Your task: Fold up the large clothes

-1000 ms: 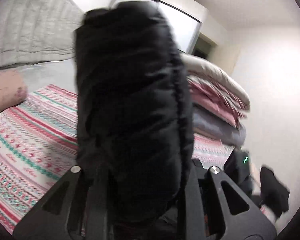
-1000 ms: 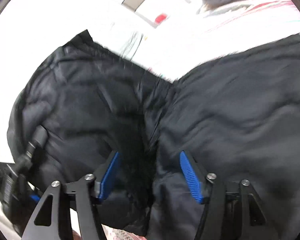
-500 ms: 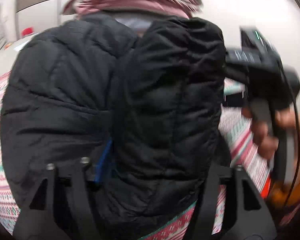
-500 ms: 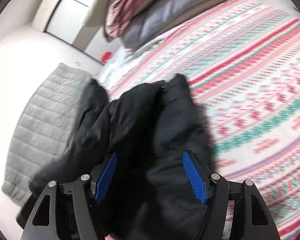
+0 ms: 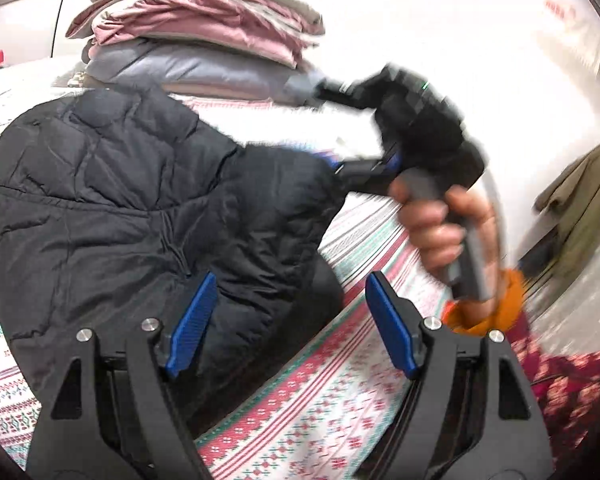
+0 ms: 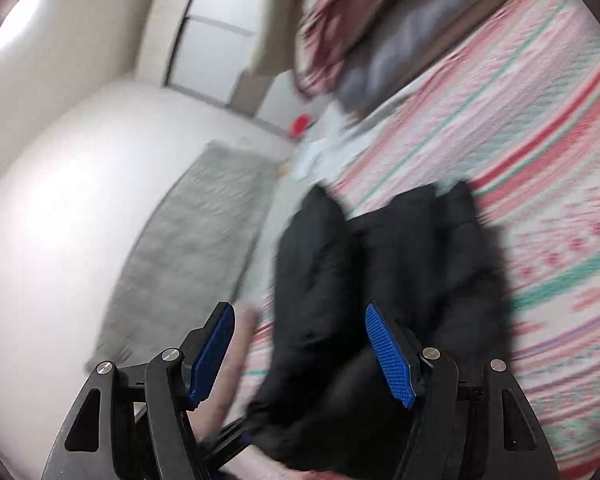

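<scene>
A quilted black puffer jacket (image 5: 148,216) is bunched on the bed's striped patterned blanket (image 5: 320,412). Both the left hand-held gripper (image 5: 288,320) and the right hand-held gripper (image 6: 300,356) are spread wide with nothing clamped between the ribbed blue pads (image 5: 192,316).

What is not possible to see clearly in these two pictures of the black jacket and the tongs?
- Right wrist view: motion blur smears the black jacket, so its folds and edges are unclear.
- Left wrist view: the right tongs are blurred; contact with the jacket cannot be told.
- Left wrist view: the left tongs hide the jacket's near edge.
- Right wrist view: the red object is too small and blurred to name.
</scene>
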